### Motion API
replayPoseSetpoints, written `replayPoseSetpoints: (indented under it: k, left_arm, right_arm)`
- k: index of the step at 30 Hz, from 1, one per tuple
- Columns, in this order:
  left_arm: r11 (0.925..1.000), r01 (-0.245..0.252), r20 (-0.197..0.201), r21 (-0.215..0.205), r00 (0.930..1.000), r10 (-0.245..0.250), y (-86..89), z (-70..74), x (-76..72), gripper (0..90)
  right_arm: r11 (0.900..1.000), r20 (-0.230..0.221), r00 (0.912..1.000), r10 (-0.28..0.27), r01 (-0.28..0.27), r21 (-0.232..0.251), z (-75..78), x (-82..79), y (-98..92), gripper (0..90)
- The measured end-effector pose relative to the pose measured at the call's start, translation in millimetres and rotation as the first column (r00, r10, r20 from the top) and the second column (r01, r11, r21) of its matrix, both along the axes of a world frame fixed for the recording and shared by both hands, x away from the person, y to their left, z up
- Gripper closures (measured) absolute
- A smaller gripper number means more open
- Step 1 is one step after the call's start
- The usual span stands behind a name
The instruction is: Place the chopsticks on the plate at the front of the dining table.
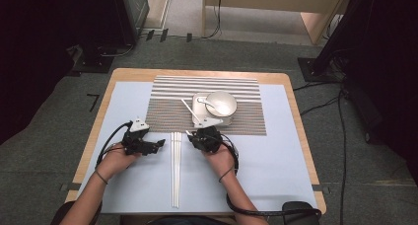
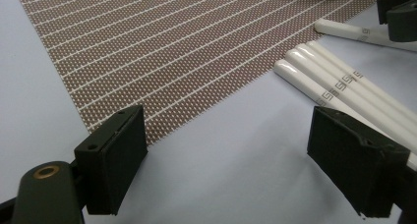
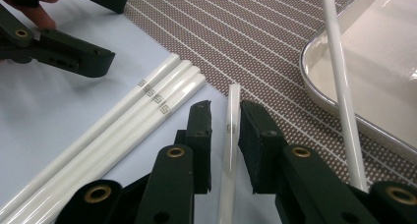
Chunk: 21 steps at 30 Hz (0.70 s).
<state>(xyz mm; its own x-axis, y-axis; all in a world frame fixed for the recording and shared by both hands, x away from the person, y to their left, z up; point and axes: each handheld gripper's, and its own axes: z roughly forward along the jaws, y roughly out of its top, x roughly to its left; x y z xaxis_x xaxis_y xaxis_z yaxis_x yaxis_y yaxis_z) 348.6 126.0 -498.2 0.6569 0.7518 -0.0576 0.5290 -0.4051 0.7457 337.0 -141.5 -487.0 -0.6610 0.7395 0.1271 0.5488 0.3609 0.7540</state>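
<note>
Left gripper (image 1: 158,144), lower left of centre in the high view: jaws spread wide apart, nothing between them; in the left gripper view only bare pale blue table cover (image 2: 221,150) lies between the two black pads. Three white chopsticks (image 1: 175,170) lie side by side on the cover between the two grippers, running from the mat edge toward the bottom of the frame; their printed ends appear at the right of the left gripper view (image 2: 339,86). Right gripper (image 1: 193,134), just right of centre: jaws slightly parted, with a single white chopstick (image 3: 229,150) lying lengthwise in the gap. In the right gripper view a thin strip of daylight separates the chopstick from each pad, so the pads do not clamp it; its tip rests at the edge of the striped brown placemat (image 3: 236,42). To the right of that, a shallow white tray (image 1: 198,102) sits on the placemat, carrying a round bowl (image 1: 221,103) with a spoon, and another white stick (image 1: 191,112) leans across the tray rim. Surface: wooden table (image 1: 291,94) under the blue cover. Room: grey carpet, black cables at right, dark equipment at both sides, light wooden furniture at top.
</note>
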Motion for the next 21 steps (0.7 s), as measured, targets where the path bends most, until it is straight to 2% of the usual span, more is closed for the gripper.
replayPoseSetpoints:
  k: [21]
  left_arm:
    - [1.0000,0.000,0.000,-0.001,1.0000,0.000,0.1,0.0,0.0,14.7]
  right_arm:
    - [0.997,-0.039,0.9992,-0.001,0.004,0.073,6.8,-10.8,-13.8,74.3]
